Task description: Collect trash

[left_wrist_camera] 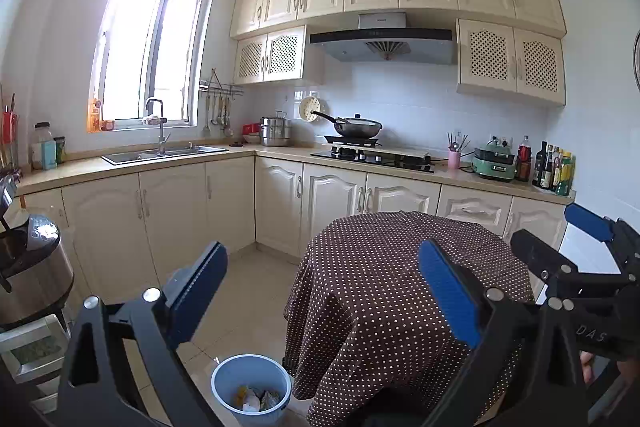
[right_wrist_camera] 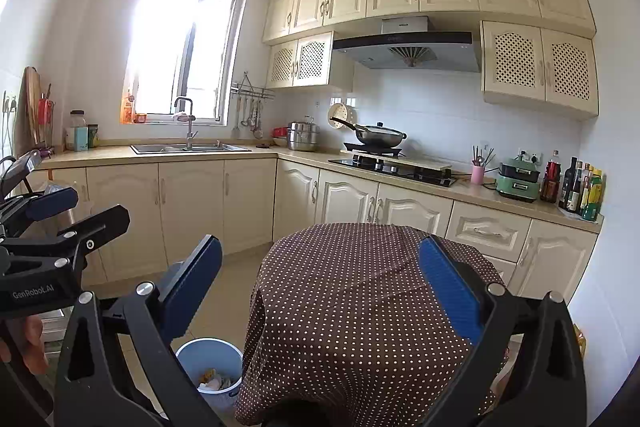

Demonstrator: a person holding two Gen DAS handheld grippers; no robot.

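A light blue bin (left_wrist_camera: pixel 248 367) stands on the tiled floor, just left of a round table under a brown polka-dot cloth (left_wrist_camera: pixel 380 267). Crumpled trash (left_wrist_camera: pixel 256 399) lies in its bottom. My left gripper (left_wrist_camera: pixel 324 291) is open with nothing between its blue pads, held above the bin and the table's near edge. My right gripper (right_wrist_camera: pixel 320 283) is open and empty too, over the same table (right_wrist_camera: pixel 352 287), with the bin (right_wrist_camera: pixel 204 351) and its trash (right_wrist_camera: pixel 216 381) low on the left. Each gripper shows at the other view's edge: right (left_wrist_camera: pixel 560 239), left (right_wrist_camera: pixel 80 213).
An L-shaped counter (left_wrist_camera: pixel 120 167) with cream cabinets runs along the back, bearing a sink (left_wrist_camera: pixel 160 153), a stove with a wok (left_wrist_camera: pixel 356 129), a green cooker (left_wrist_camera: pixel 494 163) and several bottles (left_wrist_camera: pixel 554 171). A steel appliance (left_wrist_camera: pixel 32 267) on a stand is at the left.
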